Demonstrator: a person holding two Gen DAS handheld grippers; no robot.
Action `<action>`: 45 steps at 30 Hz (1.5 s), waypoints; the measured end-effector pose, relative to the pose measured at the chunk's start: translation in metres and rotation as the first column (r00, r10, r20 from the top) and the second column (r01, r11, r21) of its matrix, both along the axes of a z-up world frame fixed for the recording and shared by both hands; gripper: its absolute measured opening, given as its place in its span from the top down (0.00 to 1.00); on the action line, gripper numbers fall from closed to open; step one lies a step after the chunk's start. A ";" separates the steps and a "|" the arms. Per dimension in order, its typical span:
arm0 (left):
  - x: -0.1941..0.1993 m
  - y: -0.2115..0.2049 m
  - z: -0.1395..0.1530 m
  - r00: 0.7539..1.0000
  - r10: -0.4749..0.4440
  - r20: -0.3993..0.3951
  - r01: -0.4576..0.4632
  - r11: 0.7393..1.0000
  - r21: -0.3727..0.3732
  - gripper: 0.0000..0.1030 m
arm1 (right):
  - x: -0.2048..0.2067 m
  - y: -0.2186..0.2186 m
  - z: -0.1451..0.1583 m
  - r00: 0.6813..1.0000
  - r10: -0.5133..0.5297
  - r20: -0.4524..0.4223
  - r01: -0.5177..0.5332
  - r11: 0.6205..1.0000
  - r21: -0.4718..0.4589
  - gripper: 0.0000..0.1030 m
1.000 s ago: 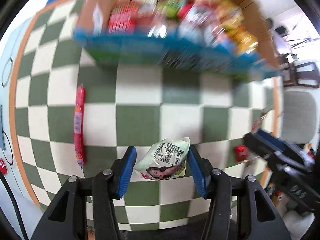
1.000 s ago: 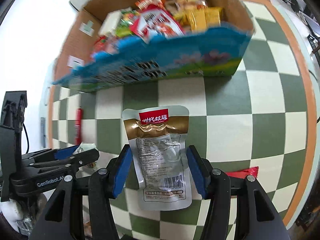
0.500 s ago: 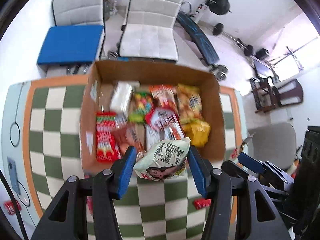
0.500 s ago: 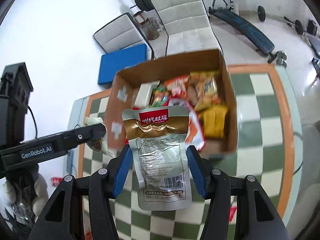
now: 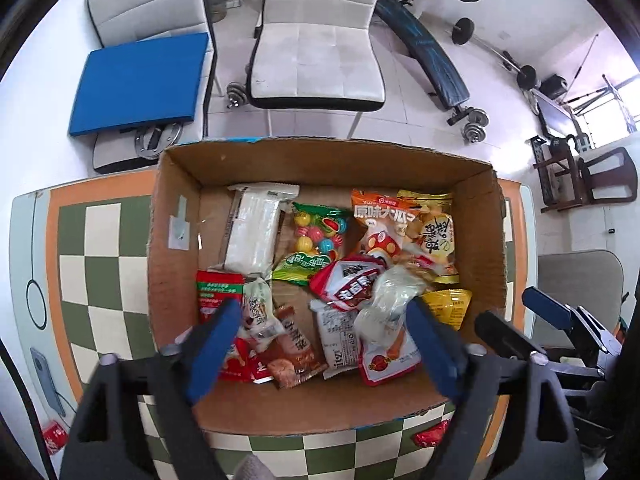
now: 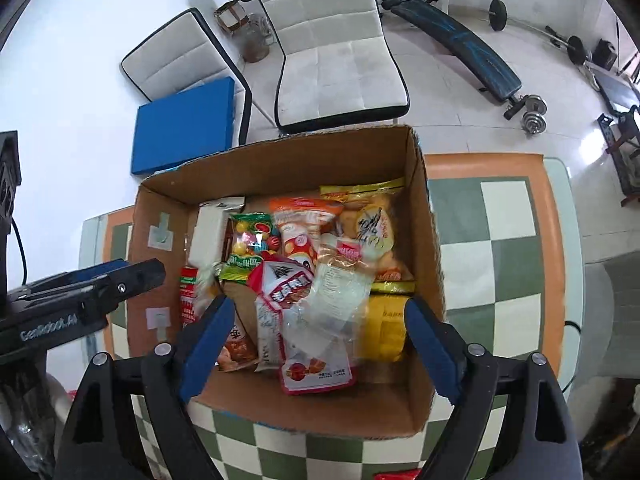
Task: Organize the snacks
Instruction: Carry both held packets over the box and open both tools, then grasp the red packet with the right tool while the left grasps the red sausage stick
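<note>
Cardboard box (image 5: 176, 208), blurred packet (image 6: 340, 280), tongs (image 6: 316, 344) apart

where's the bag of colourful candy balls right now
The candy ball bag lies in the cardboard box, toward the back, between the white packet on its left and the orange snack bag on its right.

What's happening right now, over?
Left gripper and right gripper open above cardboard box. Pale packet dropping in. Nothing blocking.

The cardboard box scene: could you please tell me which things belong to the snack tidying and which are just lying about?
Job:
brown cardboard box
mixed snack packets inside
small red packet on the checkered table
open left gripper
open right gripper

Lying about:
white padded chair
blue mat
black weight bench
</note>
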State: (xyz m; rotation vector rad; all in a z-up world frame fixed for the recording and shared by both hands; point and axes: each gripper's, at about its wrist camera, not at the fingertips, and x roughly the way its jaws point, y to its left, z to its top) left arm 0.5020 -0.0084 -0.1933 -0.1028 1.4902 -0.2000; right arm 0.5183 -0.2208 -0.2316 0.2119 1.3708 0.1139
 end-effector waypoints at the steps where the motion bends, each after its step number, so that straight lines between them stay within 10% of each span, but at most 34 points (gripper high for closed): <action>1: -0.002 -0.001 0.001 1.000 -0.002 0.000 0.002 1.000 0.000 0.17 | 0.000 0.001 -0.001 1.000 0.009 -0.003 -0.009 1.000 -0.004 0.14; 7: -0.027 0.006 0.011 0.999 0.013 0.045 -0.012 1.000 -0.019 0.17 | -0.018 0.001 0.005 1.000 0.008 0.000 -0.008 1.000 -0.003 0.13; 15: -0.142 0.033 0.027 0.965 0.133 0.227 -0.166 0.977 0.136 0.17 | -0.117 -0.023 0.003 0.992 -0.125 0.002 0.125 0.992 0.032 0.13; 30: -0.253 0.096 -0.082 0.945 0.325 -0.021 -0.316 0.930 0.186 0.17 | -0.285 -0.091 -0.133 0.847 -0.436 -0.306 0.474 0.878 0.062 0.15; 36: -0.247 0.118 -0.087 0.932 0.359 -0.040 -0.347 0.921 0.175 0.17 | -0.293 -0.087 -0.164 0.814 -0.473 -0.339 0.513 0.858 0.035 0.58; 45: -0.219 0.141 -0.111 0.941 0.325 -0.092 -0.305 0.934 0.185 0.17 | -0.280 -0.040 -0.145 0.885 -0.387 -0.258 0.418 0.906 0.074 0.67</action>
